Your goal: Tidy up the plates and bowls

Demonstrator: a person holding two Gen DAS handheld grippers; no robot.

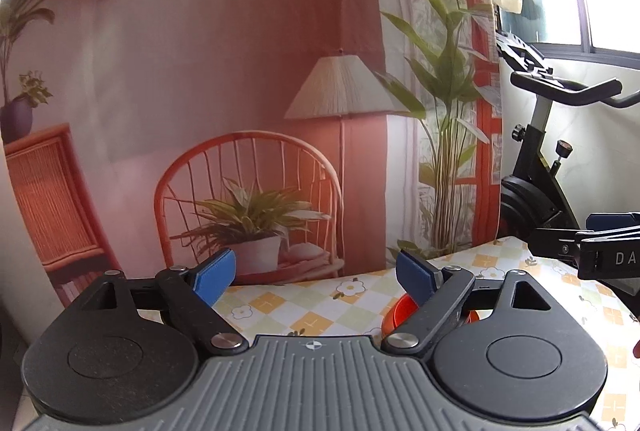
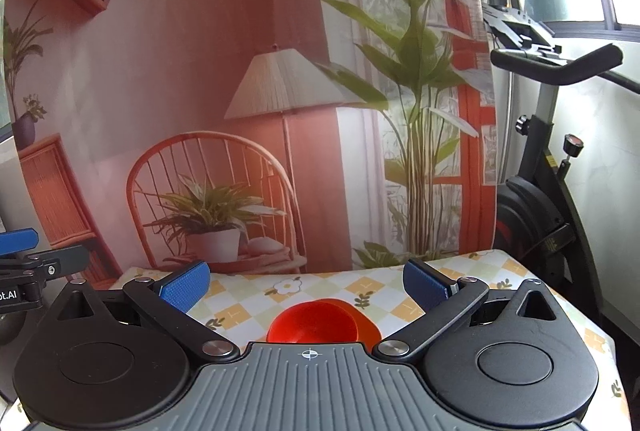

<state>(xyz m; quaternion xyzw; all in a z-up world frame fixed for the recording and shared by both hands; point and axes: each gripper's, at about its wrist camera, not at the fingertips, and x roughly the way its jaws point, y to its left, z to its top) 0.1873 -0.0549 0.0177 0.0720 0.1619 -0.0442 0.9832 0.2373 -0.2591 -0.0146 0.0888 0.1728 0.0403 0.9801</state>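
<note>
An orange-red bowl rests on a second orange piece on the checked flower tablecloth, just below and between the blue pads of my right gripper, which is open and holds nothing. In the left wrist view the same orange dishes peek out behind the right finger of my left gripper, also open and empty. The right gripper's body enters that view from the right edge, and the left gripper's finger shows at the left edge of the right wrist view.
A printed backdrop of a room with chair, lamp and plants hangs right behind the table's far edge. An exercise bike stands past the table's right end, under a window. The tablecloth stretches left of the dishes.
</note>
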